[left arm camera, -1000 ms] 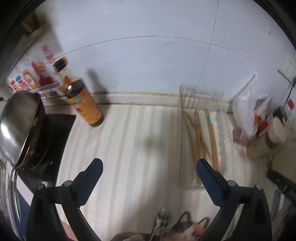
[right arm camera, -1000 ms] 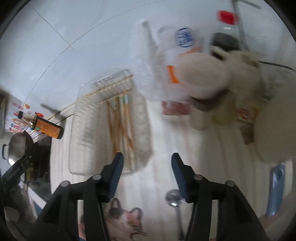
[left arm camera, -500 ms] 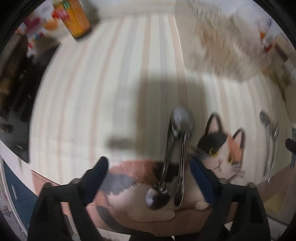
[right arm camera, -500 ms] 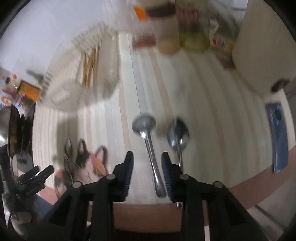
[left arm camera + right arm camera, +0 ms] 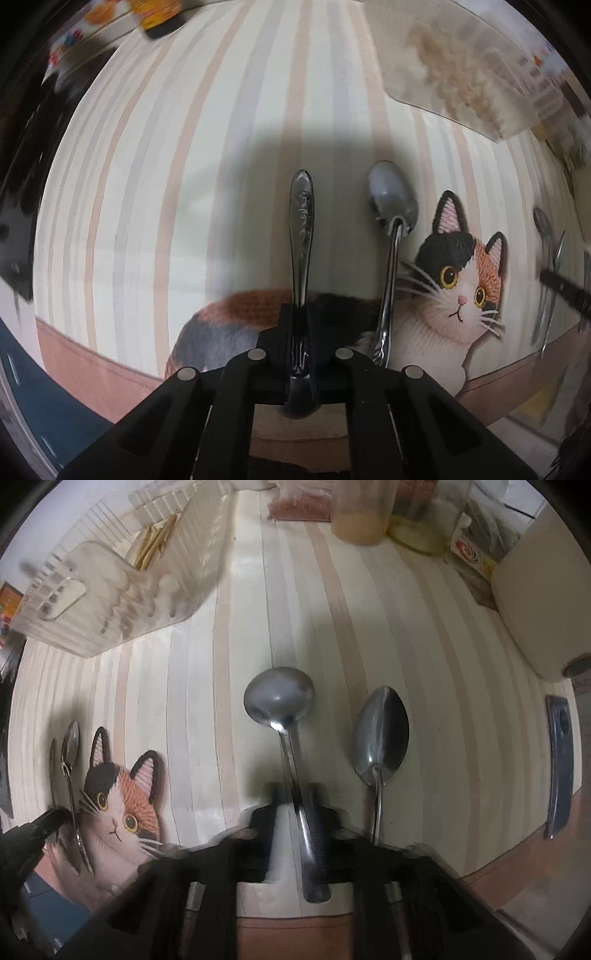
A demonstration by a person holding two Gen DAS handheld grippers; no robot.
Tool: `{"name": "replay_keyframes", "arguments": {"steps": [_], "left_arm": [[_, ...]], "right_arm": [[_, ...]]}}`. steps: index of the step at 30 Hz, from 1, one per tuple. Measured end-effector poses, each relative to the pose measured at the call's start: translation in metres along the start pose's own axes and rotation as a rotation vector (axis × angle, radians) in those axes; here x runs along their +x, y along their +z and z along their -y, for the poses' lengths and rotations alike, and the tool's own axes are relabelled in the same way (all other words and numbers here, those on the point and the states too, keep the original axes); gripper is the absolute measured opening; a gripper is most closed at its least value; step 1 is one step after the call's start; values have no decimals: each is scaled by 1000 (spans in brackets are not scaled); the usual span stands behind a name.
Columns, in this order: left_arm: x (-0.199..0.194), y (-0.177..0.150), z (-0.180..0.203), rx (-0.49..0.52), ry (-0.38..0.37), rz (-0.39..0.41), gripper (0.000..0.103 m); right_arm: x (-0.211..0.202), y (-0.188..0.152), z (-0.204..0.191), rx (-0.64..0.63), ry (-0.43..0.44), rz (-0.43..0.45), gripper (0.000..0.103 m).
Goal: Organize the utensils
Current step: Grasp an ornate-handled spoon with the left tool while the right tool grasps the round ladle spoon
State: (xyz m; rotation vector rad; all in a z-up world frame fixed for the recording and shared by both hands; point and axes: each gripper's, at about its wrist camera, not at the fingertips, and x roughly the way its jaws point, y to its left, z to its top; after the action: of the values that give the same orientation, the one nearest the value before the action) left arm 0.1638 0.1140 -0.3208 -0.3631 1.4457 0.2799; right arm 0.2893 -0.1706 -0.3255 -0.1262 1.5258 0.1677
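My left gripper (image 5: 299, 314) points straight down; its jaws are closing and pinch the patterned handle of a steel spoon (image 5: 303, 229) lying on the striped mat. A second spoon (image 5: 393, 201) lies just to its right, bowl away from me, beside the printed cat. My right gripper (image 5: 295, 788) also points down, its jaws closing around the handle of a round-bowled spoon (image 5: 279, 698). An oval spoon (image 5: 380, 731) lies free to the right of it. The clear basket (image 5: 110, 602) at the upper left holds chopsticks (image 5: 155, 542).
Jars (image 5: 360, 524) and a white container (image 5: 546, 598) line the back right. A dark phone (image 5: 559, 760) lies near the right edge. An orange-labelled bottle (image 5: 159, 14) stands at the back left. The counter's front edge runs just under both grippers.
Both grippers dropped from above the counter down to the mat. The left jaws went from wide open to shut on a spoon handle; the right jaws narrowed onto the round spoon's handle.
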Motion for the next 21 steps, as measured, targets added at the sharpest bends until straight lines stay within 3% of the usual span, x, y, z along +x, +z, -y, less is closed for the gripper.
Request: {"name": "replay_keyframes", "arguments": {"steps": [5, 8, 14, 21], "left_arm": [[-2, -13, -17, -61, -45, -11, 5], [-2, -13, -19, -50, -26, -18, 5], [-6, -14, -6, -8, 28, -18, 8], [-9, -15, 1, -13, 32, -13, 5]], "right_arm": [[2, -34, -10, -34, 70, -82, 6], [2, -48, -19, -65, 51, -80, 6], [4, -56, -25, -83, 22, -107, 6], [6, -52, -26, -86, 12, -119, 6]]}}
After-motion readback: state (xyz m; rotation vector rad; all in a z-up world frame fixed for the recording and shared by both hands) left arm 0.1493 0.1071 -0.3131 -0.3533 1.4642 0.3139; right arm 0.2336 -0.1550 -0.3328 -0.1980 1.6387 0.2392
